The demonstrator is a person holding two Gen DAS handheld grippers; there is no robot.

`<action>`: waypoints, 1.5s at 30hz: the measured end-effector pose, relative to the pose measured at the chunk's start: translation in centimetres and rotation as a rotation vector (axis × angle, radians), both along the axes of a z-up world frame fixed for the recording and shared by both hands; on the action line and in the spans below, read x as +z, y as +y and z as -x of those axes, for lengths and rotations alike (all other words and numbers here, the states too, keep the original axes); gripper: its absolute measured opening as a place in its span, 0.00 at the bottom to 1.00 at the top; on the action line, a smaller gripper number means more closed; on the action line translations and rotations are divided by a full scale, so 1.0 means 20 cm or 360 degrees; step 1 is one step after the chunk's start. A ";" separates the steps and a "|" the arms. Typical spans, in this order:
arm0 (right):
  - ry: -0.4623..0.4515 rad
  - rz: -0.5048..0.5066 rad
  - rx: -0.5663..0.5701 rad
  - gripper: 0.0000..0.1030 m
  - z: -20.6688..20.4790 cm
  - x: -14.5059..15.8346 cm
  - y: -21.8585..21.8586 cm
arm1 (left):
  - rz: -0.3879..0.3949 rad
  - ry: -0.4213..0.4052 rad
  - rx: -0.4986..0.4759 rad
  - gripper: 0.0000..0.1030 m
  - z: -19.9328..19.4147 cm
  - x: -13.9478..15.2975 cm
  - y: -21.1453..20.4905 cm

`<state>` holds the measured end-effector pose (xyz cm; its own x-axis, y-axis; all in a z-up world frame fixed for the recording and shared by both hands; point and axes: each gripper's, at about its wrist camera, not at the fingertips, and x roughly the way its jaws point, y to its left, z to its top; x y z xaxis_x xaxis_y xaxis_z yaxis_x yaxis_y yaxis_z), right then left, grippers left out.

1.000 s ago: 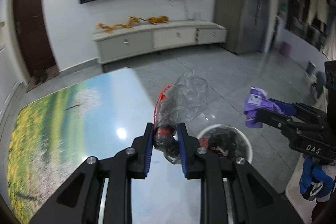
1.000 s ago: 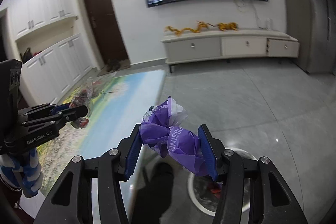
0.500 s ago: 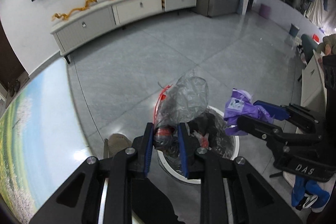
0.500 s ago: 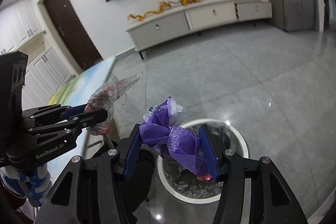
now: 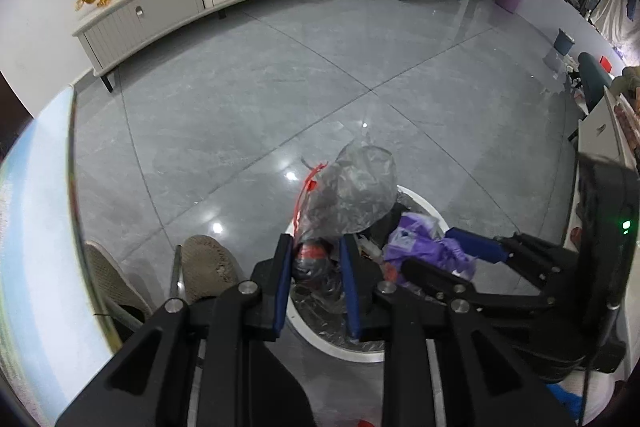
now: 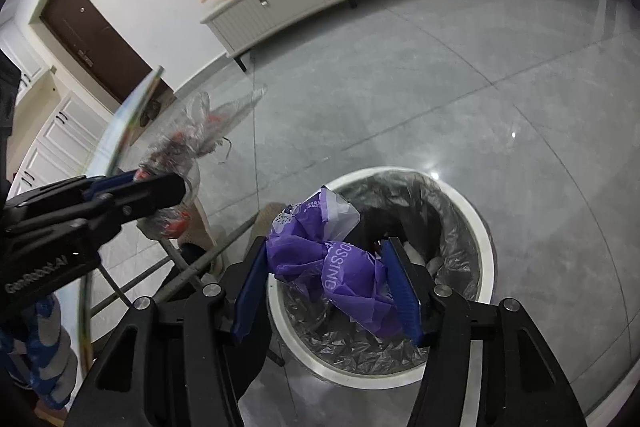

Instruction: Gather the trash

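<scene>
**A:** What part of the job is this?

**B:** The dropping part. Both bits of trash are over the white bin on the floor, beside the desk. The bin has a clear liner and some trash inside.

**A:** What does each gripper have?

**B:** The left gripper has its fingers nearly closed on the neck of a clear bag with red and dark stuff in it. The right gripper has a crumpled purple wrapper between its fingers. Those fingers have just been opening and stand about half open, but the wrapper has not dropped out yet.

**A:** What comes next?

**B:** I think the right fingers need to open more so the wrapper falls in. Then the left ones should let go too. The clear bag sits over the near rim, so it may need to go a bit further in first.

**A:** Any words to read?

**B:** The wrapper says "OSSING" in white; the start is hidden. The left gripper's side has blurry print, something like "GenRobot.AI".
</scene>
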<state>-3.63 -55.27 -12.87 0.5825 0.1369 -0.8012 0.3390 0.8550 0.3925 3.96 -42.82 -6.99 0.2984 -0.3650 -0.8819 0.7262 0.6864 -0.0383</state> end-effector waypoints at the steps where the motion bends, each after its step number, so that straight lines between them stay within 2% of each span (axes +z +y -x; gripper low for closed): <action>1: 0.0004 -0.0009 -0.0006 0.57 0.00 -0.01 -0.01 | 0.0019 0.0035 -0.0002 0.22 -0.01 -0.01 0.00; 5: 0.0010 -0.0062 -0.0023 0.60 0.00 -0.05 -0.04 | 0.0084 0.0132 -0.0006 0.29 -0.06 -0.02 0.00; 9: 0.0015 -0.0100 -0.0039 0.62 0.00 -0.09 -0.05 | 0.0144 0.0164 -0.0019 0.48 -0.06 -0.01 -0.01; 20: -0.0021 -0.0051 -0.0065 0.68 0.05 0.00 -0.04 | 0.0201 0.0117 0.0010 0.49 -0.02 0.08 0.02; 22: -0.0029 -0.0036 -0.0072 0.68 0.06 0.03 -0.03 | 0.0207 0.0096 0.0022 0.51 -0.01 0.11 0.03; 23: -0.0035 -0.0029 -0.0077 0.68 0.07 0.04 -0.03 | 0.0210 0.0086 0.0030 0.56 -0.01 0.12 0.04; 24: -0.0042 -0.0021 -0.0085 0.68 0.09 0.05 -0.03 | 0.0214 0.0072 0.0039 0.59 0.00 0.13 0.05; 33: -0.0140 0.0141 -0.0129 0.68 0.21 0.28 0.05 | 0.0256 -0.0110 0.0115 0.59 0.12 0.28 0.21; 36: -0.0188 0.0216 -0.0127 0.68 0.26 0.38 0.11 | 0.0255 -0.0235 0.0169 0.59 0.19 0.34 0.31; 45: -0.0307 0.0401 -0.0073 0.70 0.38 0.61 0.34 | 0.0282 -0.0490 0.0291 0.59 0.36 0.49 0.62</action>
